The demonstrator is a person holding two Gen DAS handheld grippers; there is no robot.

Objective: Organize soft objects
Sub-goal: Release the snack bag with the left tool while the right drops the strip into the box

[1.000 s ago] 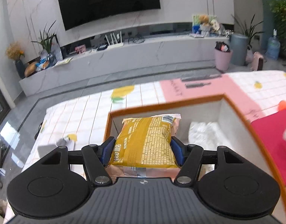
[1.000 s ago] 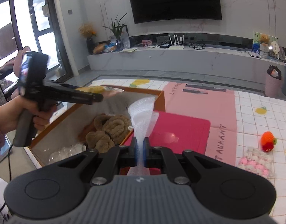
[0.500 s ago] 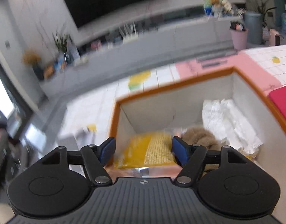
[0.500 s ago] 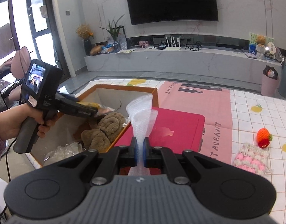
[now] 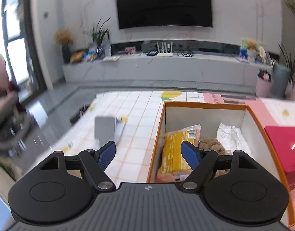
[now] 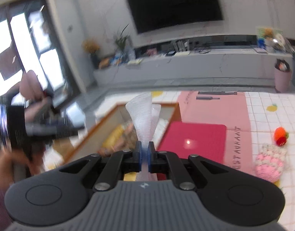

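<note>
Your left fingers (image 5: 109, 155) stand wide apart and hold nothing; the left gripper (image 5: 148, 154) hangs over the left wall of the box (image 5: 205, 105). One blue pad is over the checked tabletop (image 5: 136, 115), the other is in front of the yellow packet (image 5: 173, 150). The packet lies inside the box, against its left wall. Beside it, to the right, there is a brown plush (image 5: 210, 143), and then a white wrap (image 5: 229, 136) near the right wall. A red mat (image 5: 284, 146) lies just outside the box on the right. A grey block (image 5: 105, 130) stands on the tabletop to the left of the box.

In the right wrist view your right fingers (image 6: 152, 154) are almost closed, and the right gripper (image 6: 145, 155) pinches the lower end of a bubble-wrap sheet (image 6: 143, 119). The sheet rises and spreads out above the pads, in front of the box (image 6: 107, 119). The packet (image 6: 113, 137) shows inside the box, blurred. Your left gripper (image 6: 45, 130) is at the left, also blurred. On the right of the red mat (image 6: 193, 140) you see an orange knitted toy (image 6: 280, 135) and a pink knitted piece (image 6: 268, 165), near each other on the tabletop (image 6: 266, 100).
</note>
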